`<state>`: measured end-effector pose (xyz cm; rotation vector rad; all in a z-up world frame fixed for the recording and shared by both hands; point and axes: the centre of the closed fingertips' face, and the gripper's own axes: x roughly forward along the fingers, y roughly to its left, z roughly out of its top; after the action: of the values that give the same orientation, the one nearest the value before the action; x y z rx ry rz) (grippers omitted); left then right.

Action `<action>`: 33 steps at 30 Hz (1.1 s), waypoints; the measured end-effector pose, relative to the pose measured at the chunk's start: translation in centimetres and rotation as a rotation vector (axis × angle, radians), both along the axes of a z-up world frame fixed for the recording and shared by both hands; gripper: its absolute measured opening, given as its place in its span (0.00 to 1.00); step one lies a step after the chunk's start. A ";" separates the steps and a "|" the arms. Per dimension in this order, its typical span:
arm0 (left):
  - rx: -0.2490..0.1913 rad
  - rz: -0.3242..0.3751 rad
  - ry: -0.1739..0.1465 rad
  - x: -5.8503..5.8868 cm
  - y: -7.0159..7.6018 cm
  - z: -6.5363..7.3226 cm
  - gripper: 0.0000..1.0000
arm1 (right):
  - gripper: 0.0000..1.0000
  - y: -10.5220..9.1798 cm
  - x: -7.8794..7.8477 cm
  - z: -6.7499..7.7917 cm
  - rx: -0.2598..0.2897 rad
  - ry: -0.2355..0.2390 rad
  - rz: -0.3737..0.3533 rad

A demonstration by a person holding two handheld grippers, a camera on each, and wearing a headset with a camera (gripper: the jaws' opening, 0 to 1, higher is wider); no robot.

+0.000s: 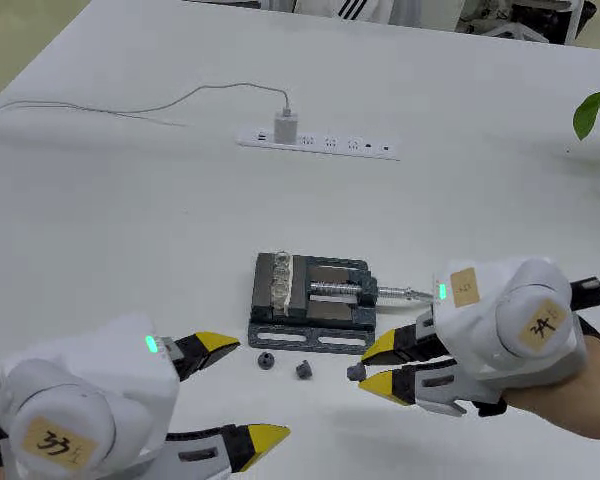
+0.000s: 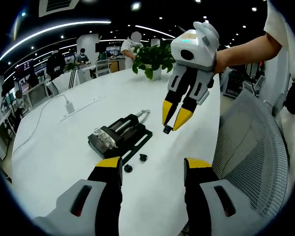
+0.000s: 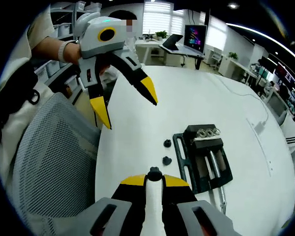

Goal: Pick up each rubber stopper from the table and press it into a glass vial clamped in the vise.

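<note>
Two stoppers (image 1: pixel 266 360) lie on the desk (image 1: pixel 130 200) just in front of the vise (image 1: pixel 310 300), my right tongs (image 1: pixel 368 368) pinch a third stopper (image 1: pixel 356 372) beside it, and my left tongs (image 1: pixel 260 388) gape empty.

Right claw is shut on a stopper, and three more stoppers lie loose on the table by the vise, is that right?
Not three. The right claw is shut on a stopper, but two more lie loose on the table by the vise. The head view shows them: a first loose stopper and a second loose stopper.
</note>
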<state>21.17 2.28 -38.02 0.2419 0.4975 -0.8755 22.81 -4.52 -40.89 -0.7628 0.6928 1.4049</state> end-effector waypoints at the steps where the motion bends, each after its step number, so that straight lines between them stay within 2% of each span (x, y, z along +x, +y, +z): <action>1: 0.001 -0.004 -0.004 0.0 -0.2 0.1 0.45 | 0.07 0.1 -0.2 0.1 -0.005 0.001 0.009; 5: 0.011 -0.041 -0.010 -0.1 -1.6 0.0 0.37 | 0.07 0.3 -0.9 0.8 -0.025 0.008 0.045; 9: 0.022 -0.069 -0.026 -0.1 -2.7 -0.2 0.31 | 0.06 0.3 -0.9 1.3 -0.053 -0.003 0.079; 12: 0.045 -0.107 -0.038 -0.2 -3.7 -0.4 0.27 | 0.06 0.3 -0.9 2.0 -0.077 -0.018 0.113; 16: 0.050 -0.133 -0.053 -0.1 -4.7 -0.1 0.19 | 0.06 0.6 -1.5 2.9 -0.090 -0.018 0.157; 22: 0.057 -0.152 -0.078 0.2 -6.0 0.5 0.15 | 0.06 1.1 -2.2 3.5 -0.115 -0.040 0.237; 26: 0.060 -0.149 -0.069 0.2 -6.3 0.6 0.09 | 0.06 1.0 -2.4 3.4 -0.135 -0.053 0.272; 33: 0.076 -0.147 -0.055 -0.1 -6.4 0.5 0.05 | 0.06 1.1 -2.6 3.3 -0.150 -0.066 0.324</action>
<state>21.11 -4.08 -37.54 0.3743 0.4667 -0.9917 20.23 -3.44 -37.55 -1.0713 0.6478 1.6239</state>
